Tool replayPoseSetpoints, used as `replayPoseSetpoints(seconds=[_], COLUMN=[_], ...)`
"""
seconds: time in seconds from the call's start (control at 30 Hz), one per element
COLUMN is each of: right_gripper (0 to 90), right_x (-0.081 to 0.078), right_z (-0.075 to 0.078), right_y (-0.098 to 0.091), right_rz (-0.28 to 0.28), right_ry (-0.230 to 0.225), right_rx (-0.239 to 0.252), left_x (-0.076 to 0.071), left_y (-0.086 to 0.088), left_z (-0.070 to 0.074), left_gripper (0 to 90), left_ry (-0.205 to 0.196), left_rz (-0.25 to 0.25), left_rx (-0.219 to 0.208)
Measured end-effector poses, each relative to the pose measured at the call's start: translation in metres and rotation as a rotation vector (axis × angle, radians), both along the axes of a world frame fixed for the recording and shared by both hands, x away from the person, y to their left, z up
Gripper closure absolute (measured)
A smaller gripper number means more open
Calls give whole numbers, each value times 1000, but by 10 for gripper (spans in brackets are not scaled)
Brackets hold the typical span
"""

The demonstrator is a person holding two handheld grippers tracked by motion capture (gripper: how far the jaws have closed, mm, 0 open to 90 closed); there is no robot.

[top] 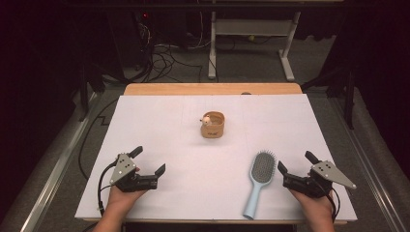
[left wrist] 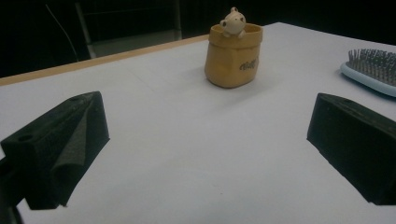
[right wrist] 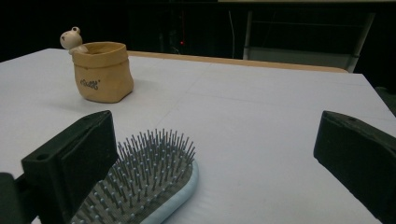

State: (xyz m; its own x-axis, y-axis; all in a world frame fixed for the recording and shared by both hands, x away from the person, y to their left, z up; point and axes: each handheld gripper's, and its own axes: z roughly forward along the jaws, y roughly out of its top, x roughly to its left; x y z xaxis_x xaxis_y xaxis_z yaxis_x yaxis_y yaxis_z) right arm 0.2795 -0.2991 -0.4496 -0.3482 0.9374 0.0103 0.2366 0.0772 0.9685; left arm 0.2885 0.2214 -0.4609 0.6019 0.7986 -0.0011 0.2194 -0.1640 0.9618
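The light blue plastic hairbrush (top: 259, 181) lies bristles up on the white table (top: 193, 159), just beside the right gripper (top: 295, 163). The left gripper (top: 148, 160) rests far off. Both have jaws wide open, holding nothing.

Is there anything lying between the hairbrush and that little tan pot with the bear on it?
No. In the high view, only bare white table lies between the hairbrush and the tan pot. The right gripper view shows the same empty stretch.
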Motion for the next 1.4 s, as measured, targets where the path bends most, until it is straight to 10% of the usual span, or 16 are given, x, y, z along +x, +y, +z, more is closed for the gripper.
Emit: replayPoseSetpoints(seconds=[1.4], right_gripper=[51], right_x=[-1], right_z=[-1], right_y=[1], right_rz=[17], right_ry=[21], right_rx=[-20], left_x=[2], left_y=[2], left_z=[-3], left_gripper=[2], left_ry=[7], left_rz=[-20], left_rx=[21])
